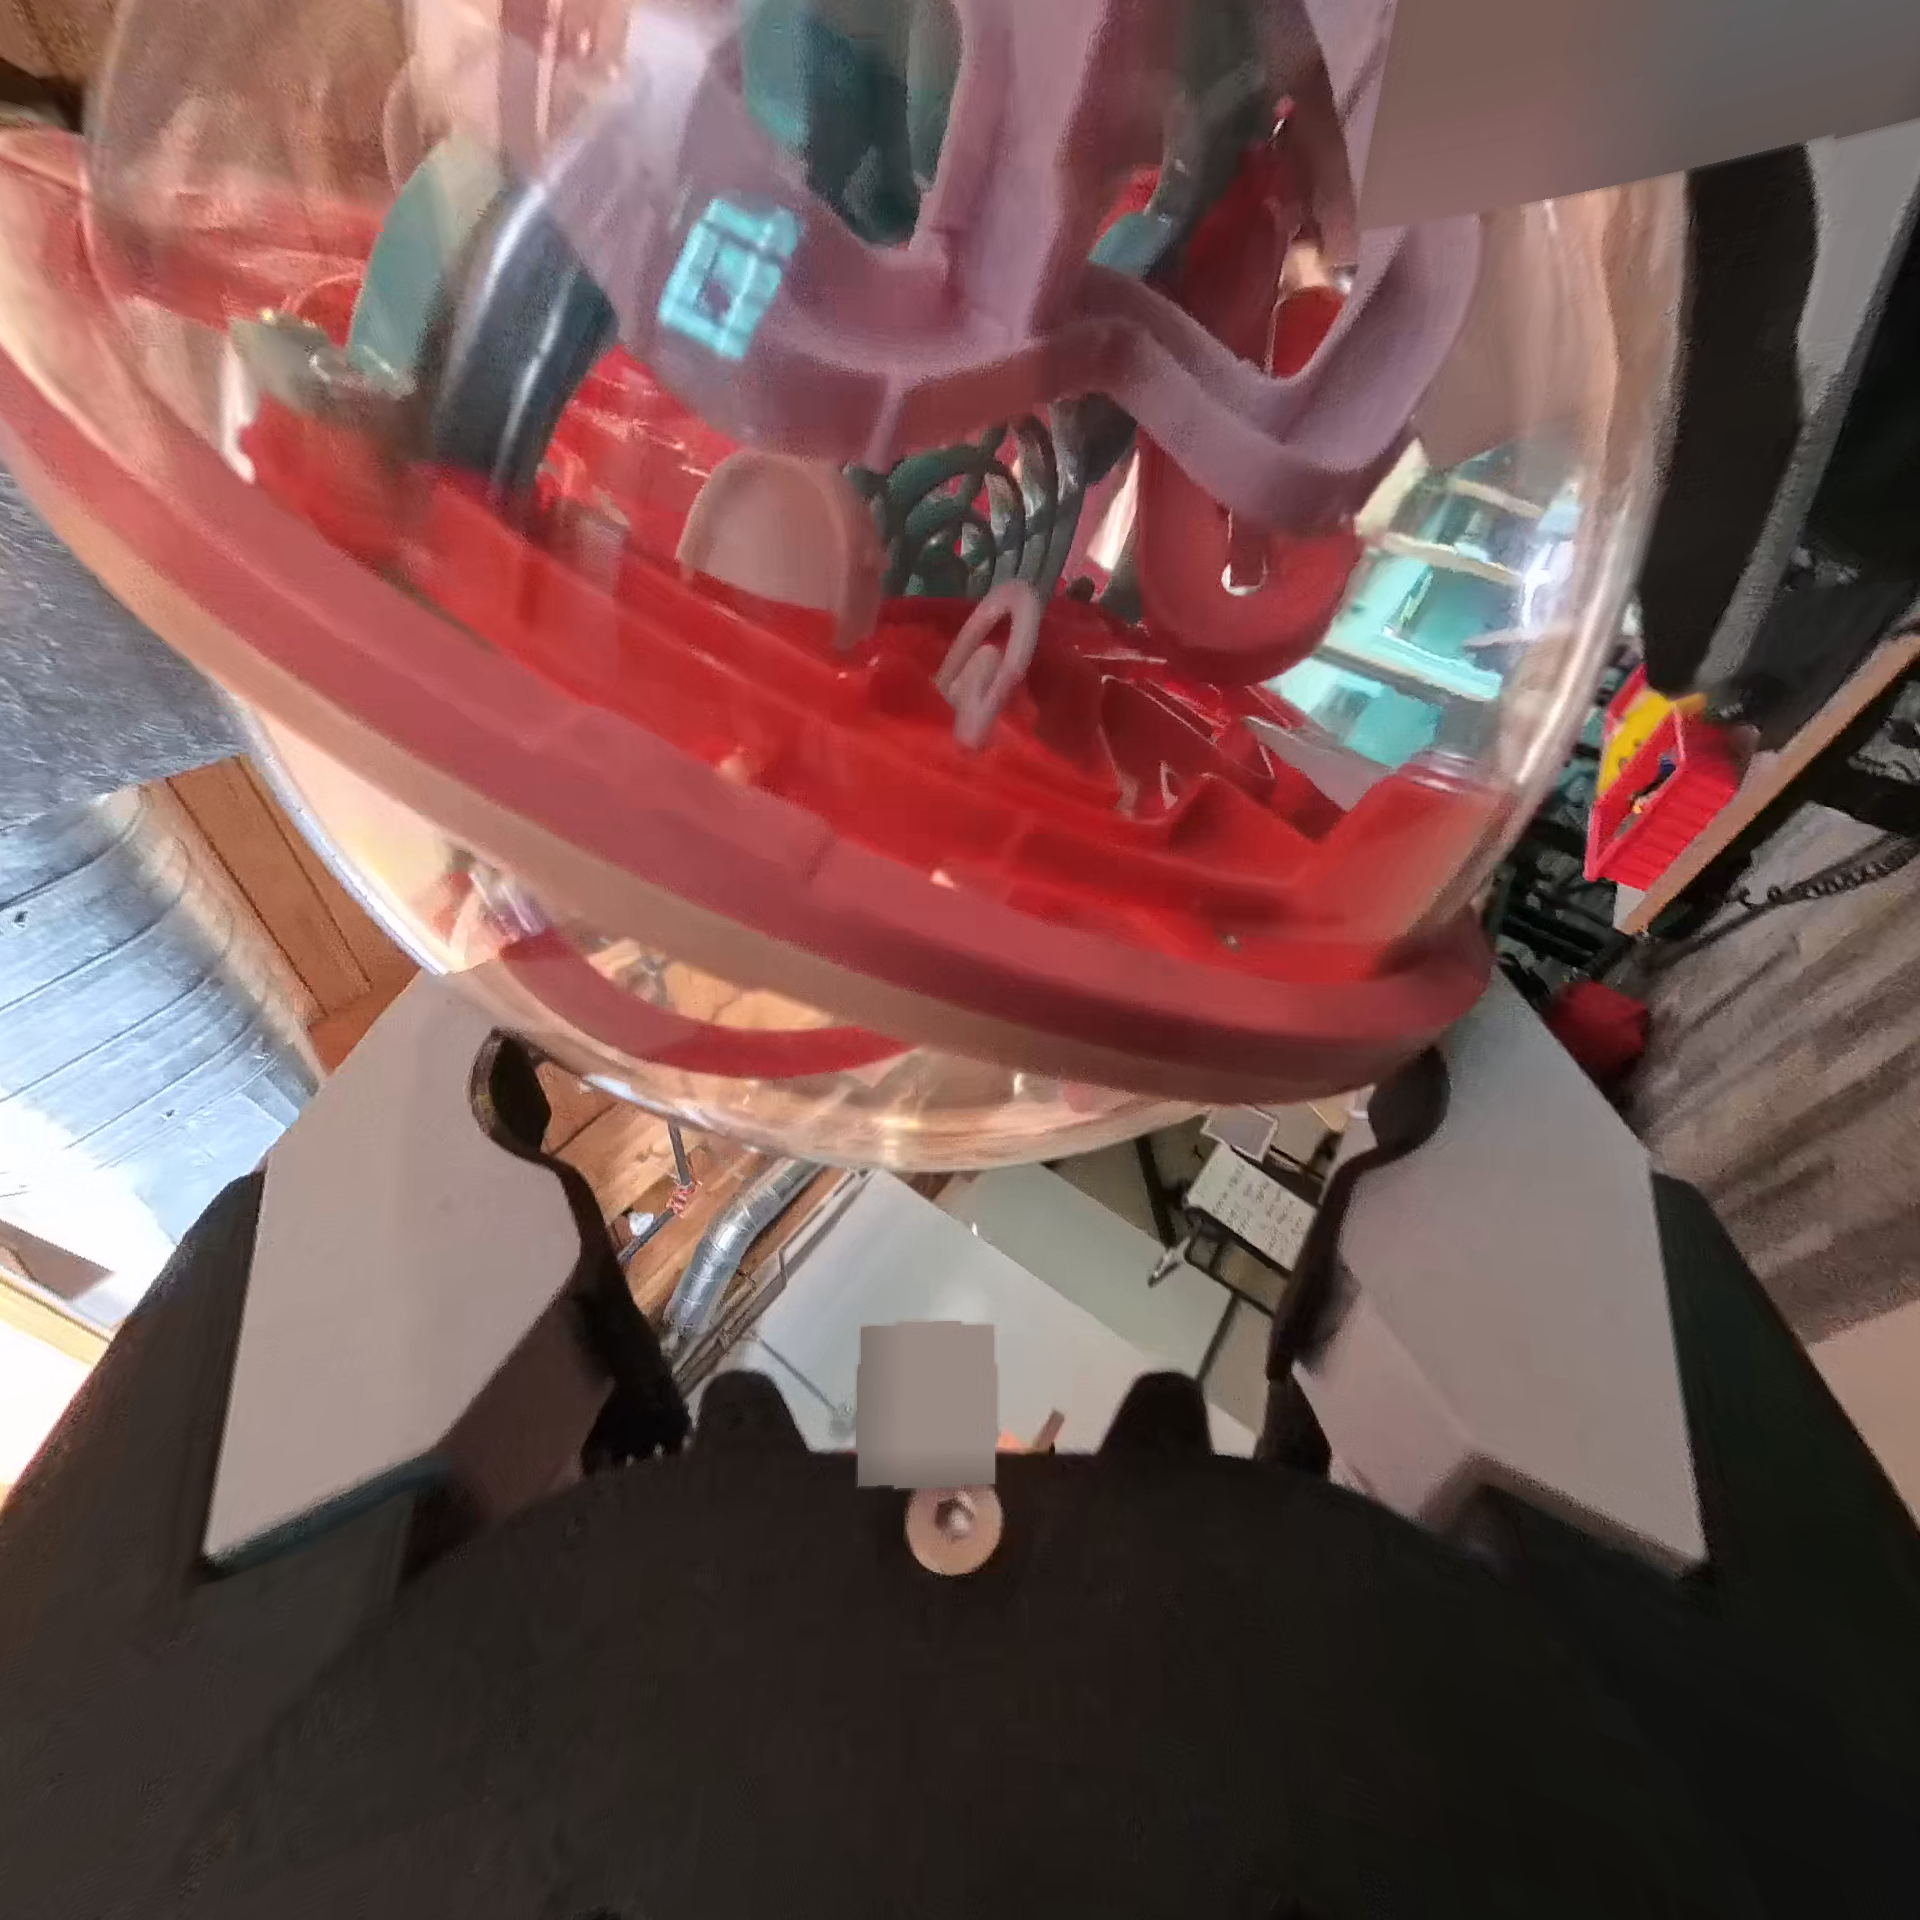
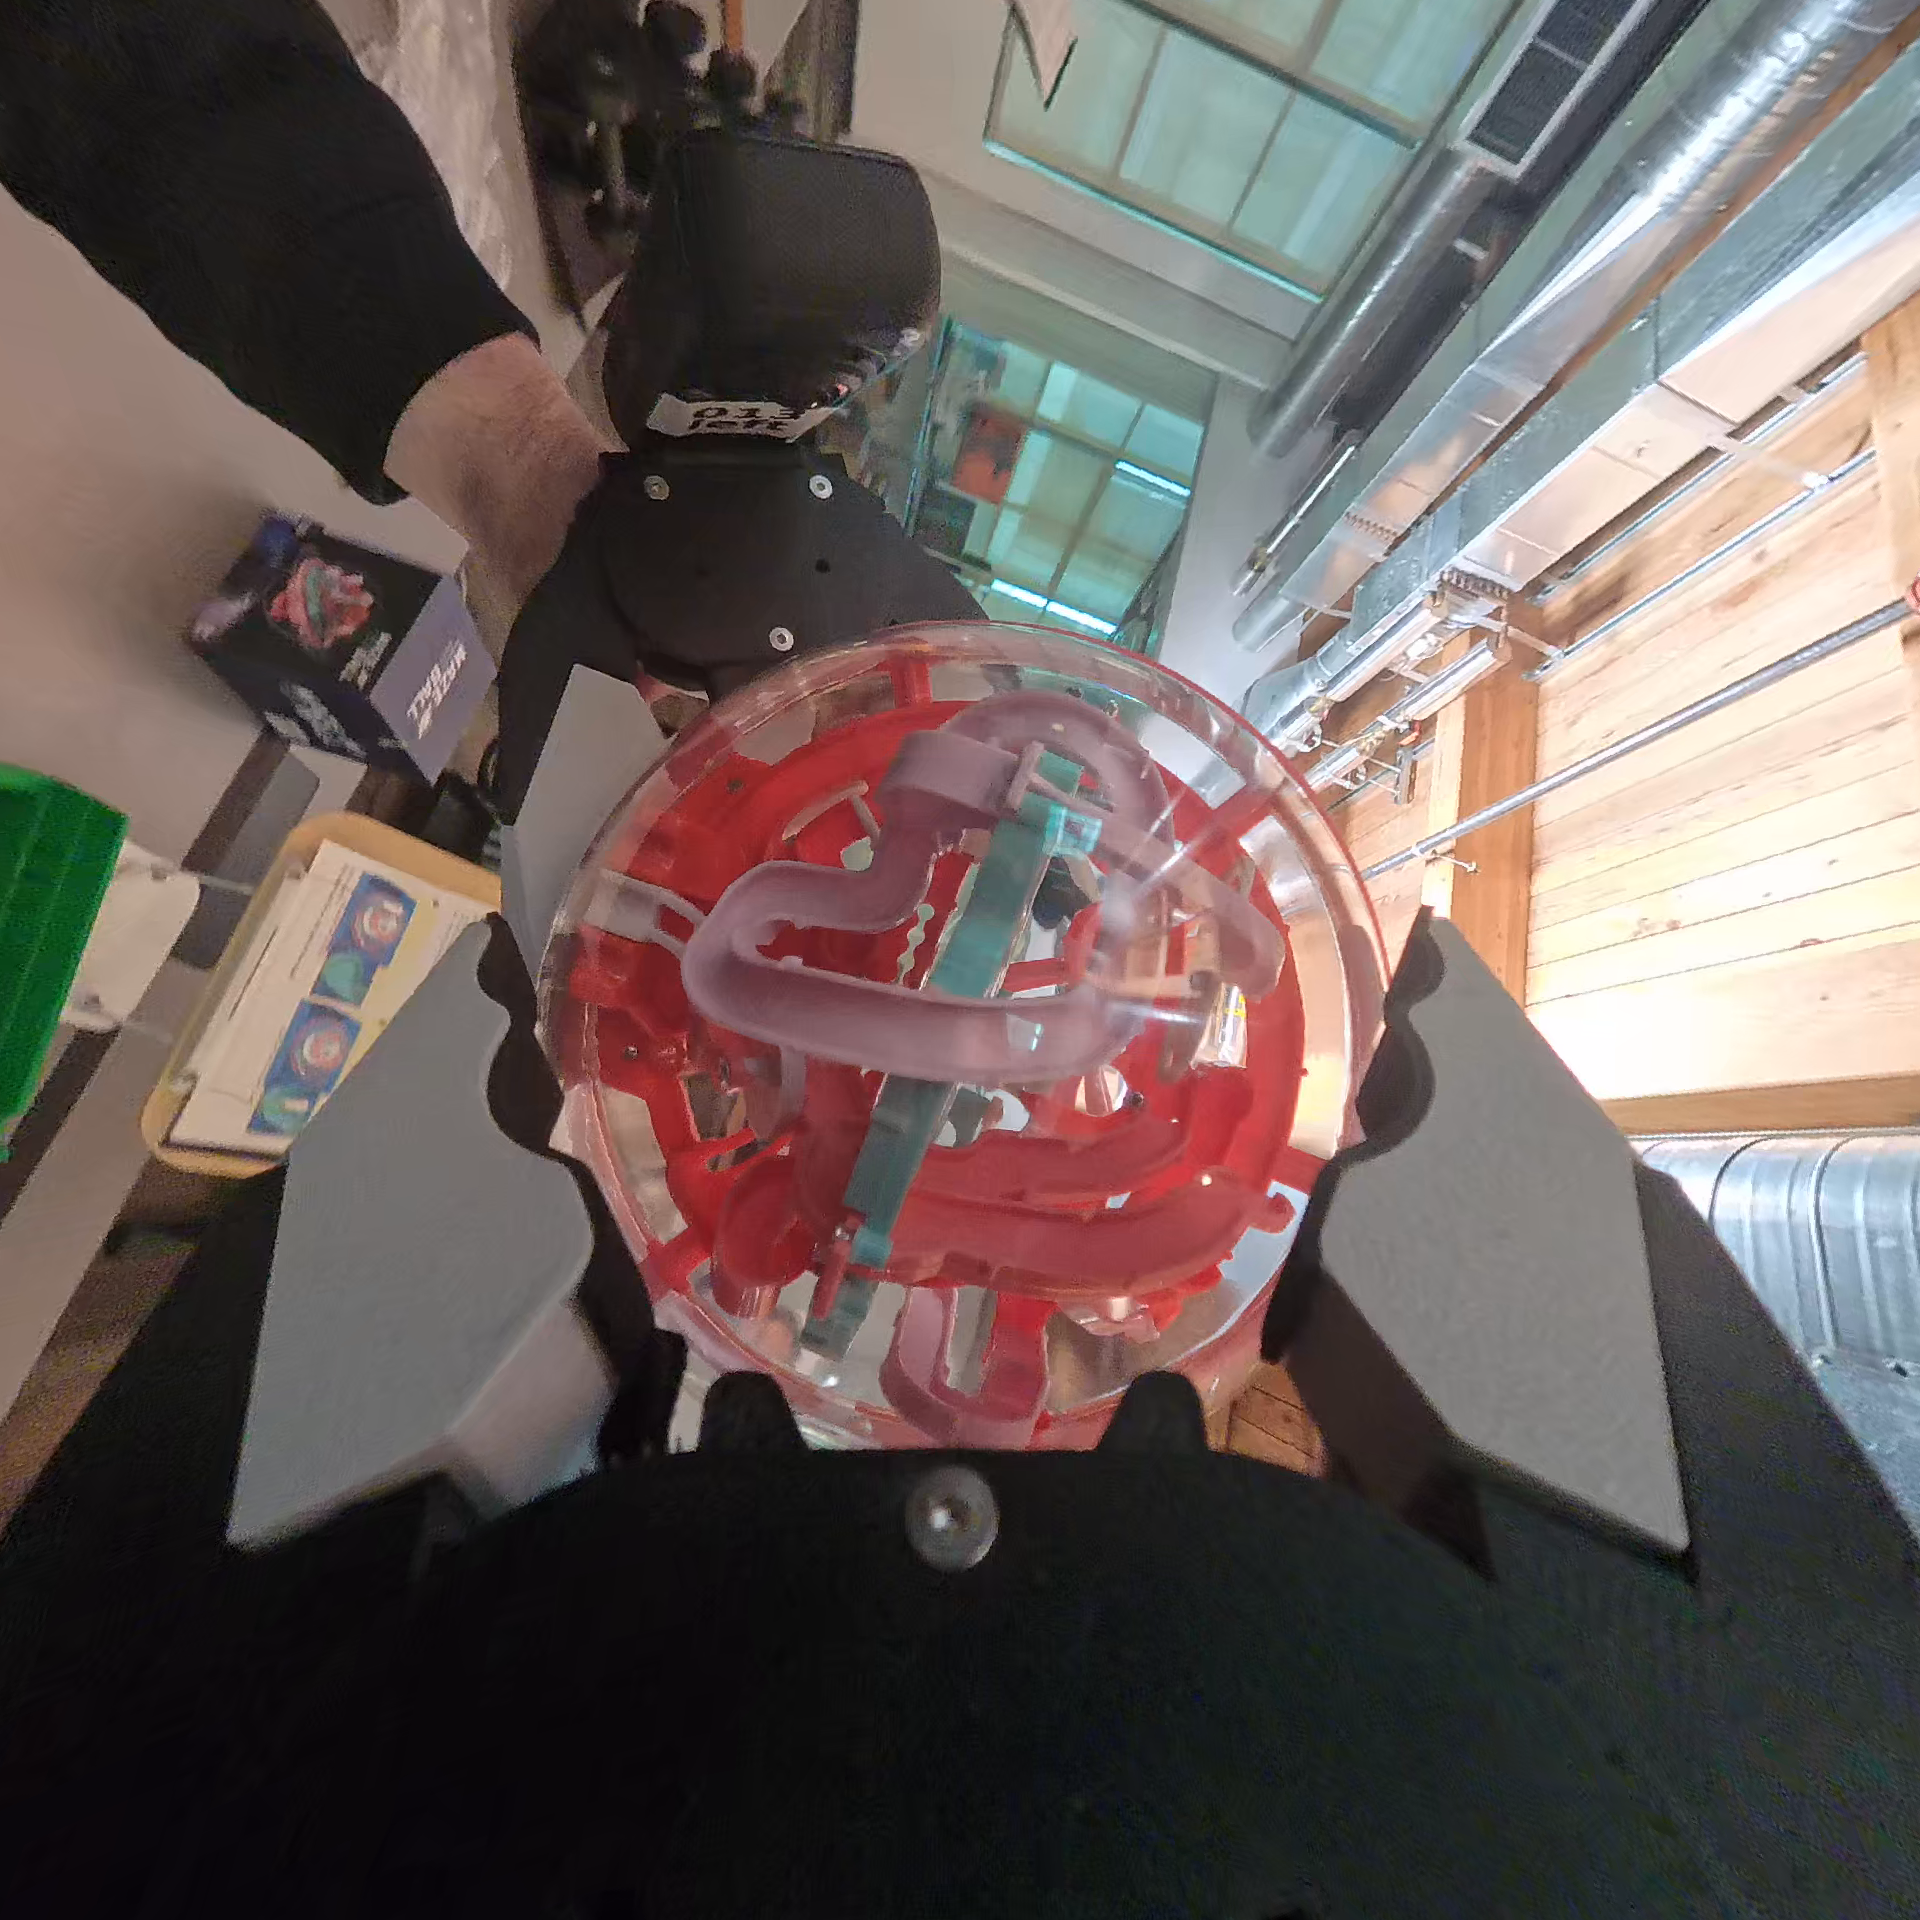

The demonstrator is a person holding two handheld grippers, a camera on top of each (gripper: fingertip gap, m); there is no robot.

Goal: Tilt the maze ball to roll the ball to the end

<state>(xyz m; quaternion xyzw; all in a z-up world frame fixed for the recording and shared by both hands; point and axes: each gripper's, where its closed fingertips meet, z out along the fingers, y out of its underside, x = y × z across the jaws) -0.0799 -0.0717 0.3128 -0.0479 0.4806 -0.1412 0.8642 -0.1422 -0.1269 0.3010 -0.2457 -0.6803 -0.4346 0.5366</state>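
The maze ball (image 2: 961,1039) is a clear sphere with red, lilac and teal tracks inside, and it is held up in the air between the two grippers. In the right wrist view it sits between the fingers of the right gripper (image 2: 961,1023), which are spread very wide. The left finger (image 2: 509,997) lies against the shell. The right finger (image 2: 1403,1029) stands at the red rim of the sphere, and it looks like it touches, but I cannot tell if it really presses. The left gripper (image 2: 727,582) comes to the sphere from the far side, with one grey finger (image 2: 582,748) against the shell; a hand in a black sleeve (image 2: 499,447) holds it.

In the left wrist view the ball (image 1: 831,520) fills the upper half and is blurred. Here the left gripper's (image 1: 961,1081) fingers are also wide open, and their tips (image 1: 509,1081) meet the low part of the sphere under the red band.

The small ball inside I cannot find in any view. The top of the sphere is cut off in the left view, and glare hides part of the tracks. Behind, a worktop (image 2: 166,1039) carries a paper sheet (image 2: 301,997), a dark box (image 2: 343,644) and a green bin (image 2: 52,935).
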